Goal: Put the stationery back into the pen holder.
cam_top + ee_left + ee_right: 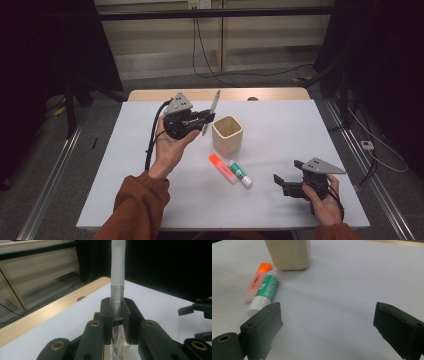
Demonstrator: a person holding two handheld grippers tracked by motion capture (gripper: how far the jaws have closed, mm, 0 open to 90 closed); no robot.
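One pen [216, 106]: slim, translucent barrel with a frosted cap and ribbed collar, standing nearly upright above the tabletop [280, 125], just left of the cup. The left tongs [204, 119] are clamping it, both black pads pressing its clear lower barrel [117, 315].

One cup [227, 135]: cream, matte, squarish with rounded corners, open-topped, sitting mid-tabletop.

One highlighter [221, 166]: orange cap, pale pink barrel, lying flat in front of the cup.

One glue stick [240, 173]: white cylinder with green label, lying touching the highlighter's side [256, 283].

Two tongs: the right tongs [286, 178] are resting low at the near right, gaping wide and gripping nothing, the glue stick [264, 292] lying ahead of them.

One tabletop: smooth, white, with a wooden far edge.
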